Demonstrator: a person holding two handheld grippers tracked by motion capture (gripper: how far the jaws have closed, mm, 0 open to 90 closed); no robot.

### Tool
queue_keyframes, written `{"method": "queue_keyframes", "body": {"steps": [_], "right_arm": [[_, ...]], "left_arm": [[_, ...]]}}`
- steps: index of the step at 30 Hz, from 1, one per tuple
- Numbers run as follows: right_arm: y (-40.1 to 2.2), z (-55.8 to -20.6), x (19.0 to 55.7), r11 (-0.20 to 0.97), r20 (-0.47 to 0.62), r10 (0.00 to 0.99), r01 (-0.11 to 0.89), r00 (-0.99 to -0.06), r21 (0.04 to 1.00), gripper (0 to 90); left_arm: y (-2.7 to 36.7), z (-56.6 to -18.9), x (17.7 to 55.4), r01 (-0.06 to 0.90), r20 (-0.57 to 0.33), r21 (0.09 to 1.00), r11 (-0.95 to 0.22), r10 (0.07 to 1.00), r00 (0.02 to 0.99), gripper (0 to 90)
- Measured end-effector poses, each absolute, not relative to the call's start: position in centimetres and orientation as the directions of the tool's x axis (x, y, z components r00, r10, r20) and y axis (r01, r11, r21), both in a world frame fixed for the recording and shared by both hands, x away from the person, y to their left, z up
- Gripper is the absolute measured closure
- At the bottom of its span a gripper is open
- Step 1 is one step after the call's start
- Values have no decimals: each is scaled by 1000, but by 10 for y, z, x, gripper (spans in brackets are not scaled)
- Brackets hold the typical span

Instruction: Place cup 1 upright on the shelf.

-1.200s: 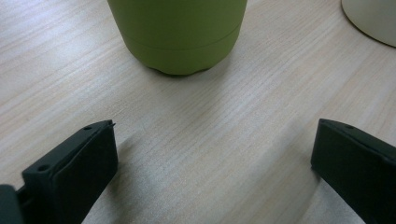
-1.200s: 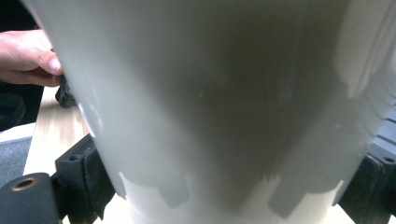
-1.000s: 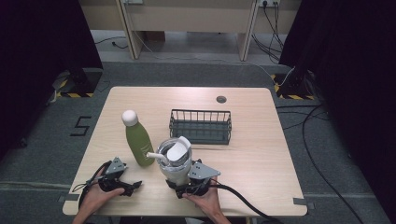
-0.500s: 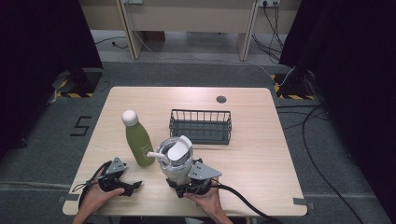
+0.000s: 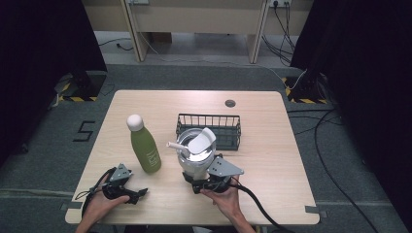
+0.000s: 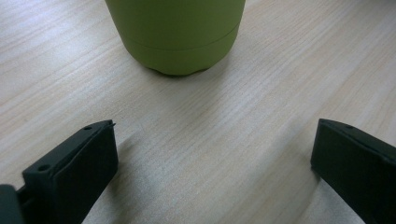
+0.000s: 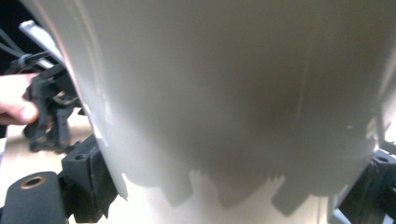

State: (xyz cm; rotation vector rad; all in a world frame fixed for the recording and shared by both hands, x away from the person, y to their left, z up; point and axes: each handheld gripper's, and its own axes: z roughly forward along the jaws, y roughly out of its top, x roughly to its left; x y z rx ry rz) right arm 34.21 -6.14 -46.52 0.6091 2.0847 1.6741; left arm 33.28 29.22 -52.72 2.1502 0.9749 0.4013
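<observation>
Tumbler [image 5: 195,156] stands near the table's [image 5: 272,145] front edge, just before the wire basket [image 5: 210,127], with the right gripper [image 5: 210,180] clamped round its lower body, low probably to keep it steady. Left gripper [image 5: 127,193] rests spread wide, facing the green bottle [image 5: 144,144] without touching.

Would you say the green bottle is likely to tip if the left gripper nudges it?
Probably: the green bottle stands tall on a narrow base, so a high push could topple it. Its smooth, rounded wall looks slippery, and it would likely roll once down.
</observation>
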Motion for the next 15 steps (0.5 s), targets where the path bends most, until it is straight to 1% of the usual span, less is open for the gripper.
{"method": "queue_keyframes", "body": {"steps": [6,11,15], "right_arm": [[-73,-453,352,193,-42,603,95,-797,977,117],[-80,-448,359,198,-52,622,93,-781,976,117],[-83,-445,362,185,-38,630,102,-776,977,117]], "left_arm": [[292,-527,333,520,-16,729,-446,748,663,0],[292,-527,333,520,-16,728,-447,748,664,0],[292,-527,333,520,-16,728,-447,748,664,0]]}}
